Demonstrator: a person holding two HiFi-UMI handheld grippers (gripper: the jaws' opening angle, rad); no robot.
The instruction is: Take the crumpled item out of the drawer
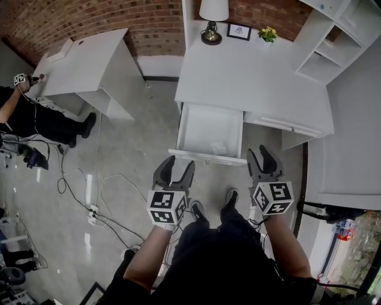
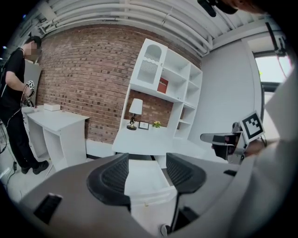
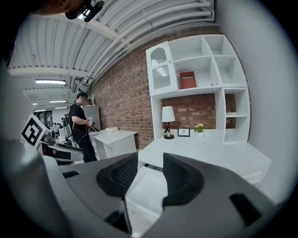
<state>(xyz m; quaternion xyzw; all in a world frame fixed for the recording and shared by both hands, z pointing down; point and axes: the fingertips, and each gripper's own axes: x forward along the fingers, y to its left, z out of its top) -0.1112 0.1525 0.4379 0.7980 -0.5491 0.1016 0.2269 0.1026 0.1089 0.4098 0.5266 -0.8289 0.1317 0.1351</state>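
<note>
Crumpled item [image 1: 217, 146] is in neither claw. The left claw [image 2: 146, 174] and the right claw [image 3: 150, 174] are both spread with nothing between their pads, and both point at the open drawer [image 1: 205, 156], short of its front. The pale wad lies inside the drawer, toward its front right, below the white table [image 1: 250, 77]. With the drawer already out, I judge that reaching in, pinching and lifting are all left to do.

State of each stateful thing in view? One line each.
drawer: pulled open
crumpled item: lying inside the drawer, untouched
left gripper: open, empty, short of the drawer
right gripper: open, empty
lamp: upright
</note>
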